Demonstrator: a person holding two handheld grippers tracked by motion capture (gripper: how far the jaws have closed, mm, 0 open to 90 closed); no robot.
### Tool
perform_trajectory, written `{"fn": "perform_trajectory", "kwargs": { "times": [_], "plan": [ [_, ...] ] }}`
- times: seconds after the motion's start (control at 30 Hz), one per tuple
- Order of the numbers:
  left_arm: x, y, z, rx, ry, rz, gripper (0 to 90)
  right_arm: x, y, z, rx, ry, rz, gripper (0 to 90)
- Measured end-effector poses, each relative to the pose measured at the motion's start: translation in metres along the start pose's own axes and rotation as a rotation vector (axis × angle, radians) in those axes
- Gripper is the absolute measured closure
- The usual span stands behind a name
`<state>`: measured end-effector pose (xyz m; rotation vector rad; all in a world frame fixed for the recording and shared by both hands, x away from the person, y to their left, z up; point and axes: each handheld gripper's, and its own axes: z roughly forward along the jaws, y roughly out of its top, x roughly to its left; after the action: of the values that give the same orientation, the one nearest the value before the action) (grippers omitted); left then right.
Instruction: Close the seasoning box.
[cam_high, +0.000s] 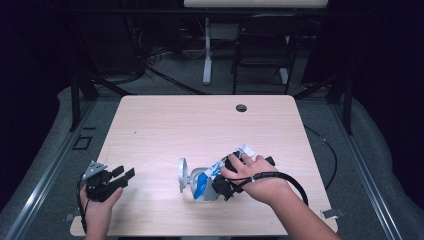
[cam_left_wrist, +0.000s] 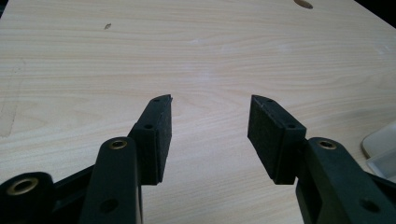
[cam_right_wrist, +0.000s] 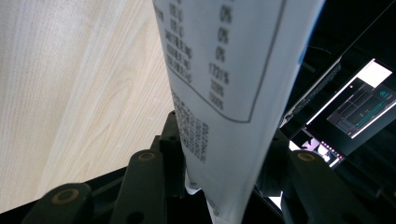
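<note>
A white and blue packet (cam_high: 218, 167) with small printed text (cam_right_wrist: 219, 60) is clamped in my right gripper (cam_high: 223, 176), whose black jaws (cam_right_wrist: 219, 135) press on its two sides. The packet's lower end reaches into a clear plastic container (cam_high: 192, 176) with a round lid standing open at its left, near the table's front middle. A hand covers most of the right gripper. My left gripper (cam_high: 125, 172) rests at the front left corner, its jaws (cam_left_wrist: 210, 105) wide apart above bare wood.
The light wooden table (cam_high: 200, 125) has a cable hole (cam_high: 241, 107) near its far edge. A corner of the clear container (cam_left_wrist: 380, 144) shows right of the left jaws. A black chair (cam_high: 262, 45) and a desk leg stand beyond the table.
</note>
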<state>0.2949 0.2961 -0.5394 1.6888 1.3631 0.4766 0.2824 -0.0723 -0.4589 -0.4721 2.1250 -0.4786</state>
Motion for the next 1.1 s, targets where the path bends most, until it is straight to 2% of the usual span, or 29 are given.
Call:
{"fn": "perform_trajectory", "kwargs": {
  "times": [0.33,0.43,0.5,0.73,1.1],
  "plan": [
    [0.0,0.0,0.0,0.002,0.001,0.002,50.1,0.004,-0.001,0.002,-0.001,0.005,0.02,63.2],
    [0.0,0.0,0.0,0.001,0.002,0.001,50.1,0.006,-0.001,0.003,-0.014,0.011,0.046,63.3],
    [0.0,0.0,0.001,0.0,0.003,0.001,50.1,0.005,-0.001,0.003,-0.002,0.011,0.042,63.4],
    [0.0,0.0,0.001,0.003,0.001,0.002,50.1,0.008,-0.002,0.005,-0.018,0.022,0.069,64.1],
    [-0.001,0.0,0.001,0.004,0.001,0.001,50.1,0.012,-0.002,0.007,-0.018,0.021,0.079,64.8]
  ]
}}
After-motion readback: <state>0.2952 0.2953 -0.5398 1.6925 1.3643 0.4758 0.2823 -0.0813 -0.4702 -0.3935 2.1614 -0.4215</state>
